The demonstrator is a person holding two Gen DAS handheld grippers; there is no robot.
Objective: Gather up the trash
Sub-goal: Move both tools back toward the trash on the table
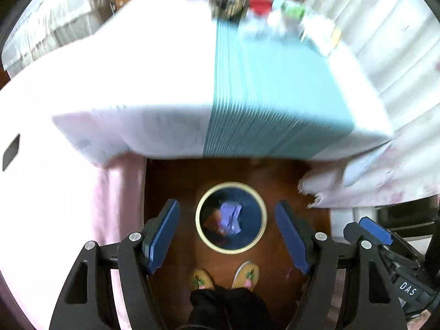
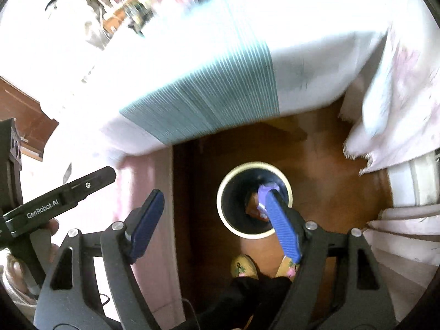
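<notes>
We look down from both wrist cameras onto a dark wooden floor (image 1: 170, 192) with a round trash bin (image 1: 205, 236) standing on it. The bin has a cream rim and a dark blue inside. In it lies a crumpled purple piece of trash (image 1: 231, 216), with something reddish-brown beside it that we cannot identify.

The left gripper (image 1: 228, 236) has its jaws wide apart and nothing is between them; in the left wrist view the bin appears in the gap, far below. The right gripper (image 2: 214, 225) also has its jaws fully apart and empty. In the right wrist view its right blue pad overlaps the bin, so part of the purple trash (image 2: 265, 189) is hidden behind it. No pad touches the bin or the trash.

Beyond the bin there is a counter (image 1: 154, 77) covered with a white cloth that has a wide teal stripe (image 1: 264, 88). The cloth hangs over the near edge. At the far edge of the counter we see a blurred group of small things (image 1: 258, 8); one is red, one green, the rest we cannot tell. A pale pink cloth (image 1: 55, 192) hangs at the left, and a white fringed cloth (image 1: 371, 176) at the right.

At the near side of the bin stand two yellow embroidered slippers (image 1: 244, 275) and dark trouser legs (image 1: 228, 308) of the person.
</notes>
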